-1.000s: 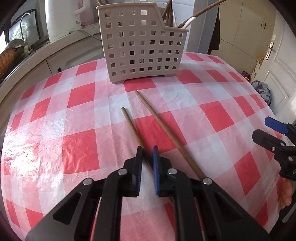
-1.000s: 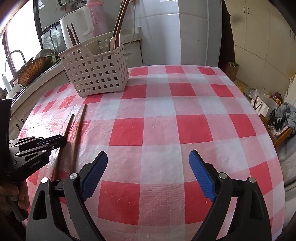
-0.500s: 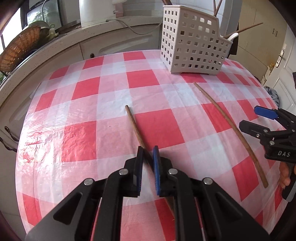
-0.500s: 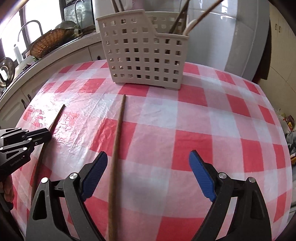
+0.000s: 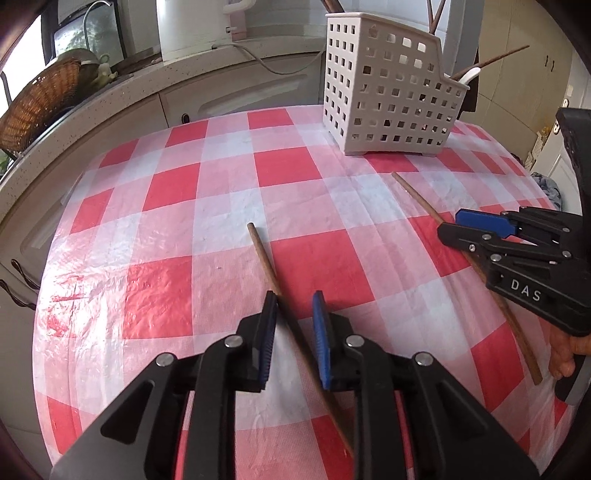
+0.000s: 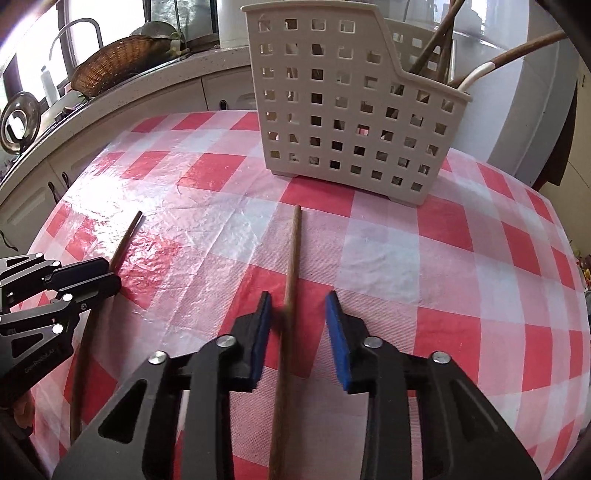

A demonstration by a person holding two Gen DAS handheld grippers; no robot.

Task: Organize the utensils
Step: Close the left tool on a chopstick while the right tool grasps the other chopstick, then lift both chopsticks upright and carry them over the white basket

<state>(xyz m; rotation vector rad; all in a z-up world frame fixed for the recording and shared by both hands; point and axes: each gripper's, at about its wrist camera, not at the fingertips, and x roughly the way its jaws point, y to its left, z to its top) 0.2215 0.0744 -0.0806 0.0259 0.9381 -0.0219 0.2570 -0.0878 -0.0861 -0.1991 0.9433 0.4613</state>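
Two brown wooden chopsticks lie apart on the red-and-white checked tablecloth. The left chopstick (image 5: 264, 256) runs between the fingers of my left gripper (image 5: 293, 301), whose jaws stand a little apart around it without pinching. The right chopstick (image 6: 291, 258) runs between the fingers of my right gripper (image 6: 298, 301), which is open around it. A white perforated utensil basket (image 6: 343, 107) stands at the far side and holds several utensils. In the left wrist view, the right gripper (image 5: 458, 225) sits over the right chopstick (image 5: 417, 201).
A kitchen counter (image 5: 110, 99) with a wicker basket (image 5: 33, 107) and a white kettle (image 5: 184, 26) runs behind the table. The round table's edge (image 6: 580, 295) curves down on the right. The left gripper (image 6: 110, 275) shows at the left of the right wrist view.
My left gripper's jaws have parted from nearly shut on the left chopstick. My right gripper has moved in over the right chopstick and narrowed its wide opening around it.
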